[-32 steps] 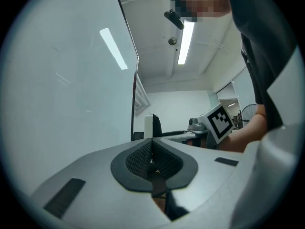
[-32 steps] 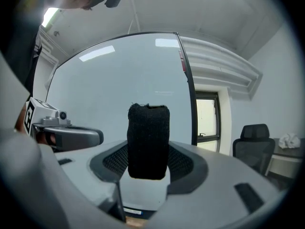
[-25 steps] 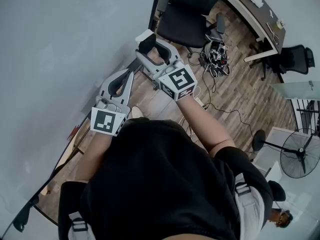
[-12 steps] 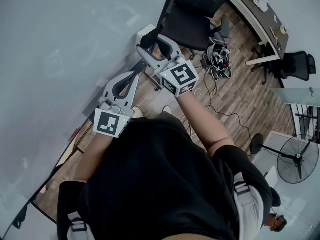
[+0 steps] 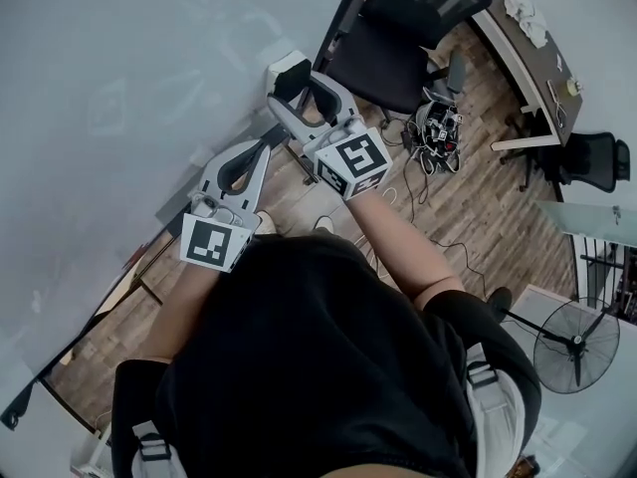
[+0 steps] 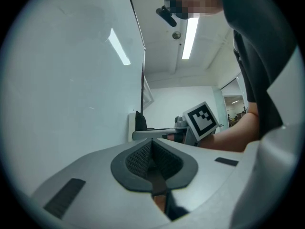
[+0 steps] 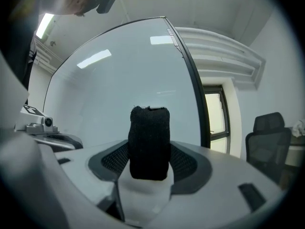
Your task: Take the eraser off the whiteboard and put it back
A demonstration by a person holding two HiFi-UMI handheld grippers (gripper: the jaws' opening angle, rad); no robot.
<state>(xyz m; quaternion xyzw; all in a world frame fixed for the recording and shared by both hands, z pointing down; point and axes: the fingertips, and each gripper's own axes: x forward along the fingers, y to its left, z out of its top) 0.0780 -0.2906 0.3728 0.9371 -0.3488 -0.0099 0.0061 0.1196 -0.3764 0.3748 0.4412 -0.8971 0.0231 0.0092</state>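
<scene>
Opening around the eraser [image 7: 149, 142] between its pads, the right gripper [image 5: 299, 86] had brought it against the whiteboard [image 5: 119, 88] since a second earlier, so release looked near; the left gripper [image 6: 152, 159] sat closed, empty

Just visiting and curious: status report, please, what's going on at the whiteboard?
Left gripper shut, empty. Right gripper opening, eraser between its jaws, at the whiteboard. Nothing in the way.

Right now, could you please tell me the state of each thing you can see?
Left tool, jaws shut, empty.
Right tool, jaws opening, the eraser between them.
Eraser, gripped at its sides, up against the whiteboard.
Office chair, empty.
Fan, upright; running or not, cannot tell.
</scene>
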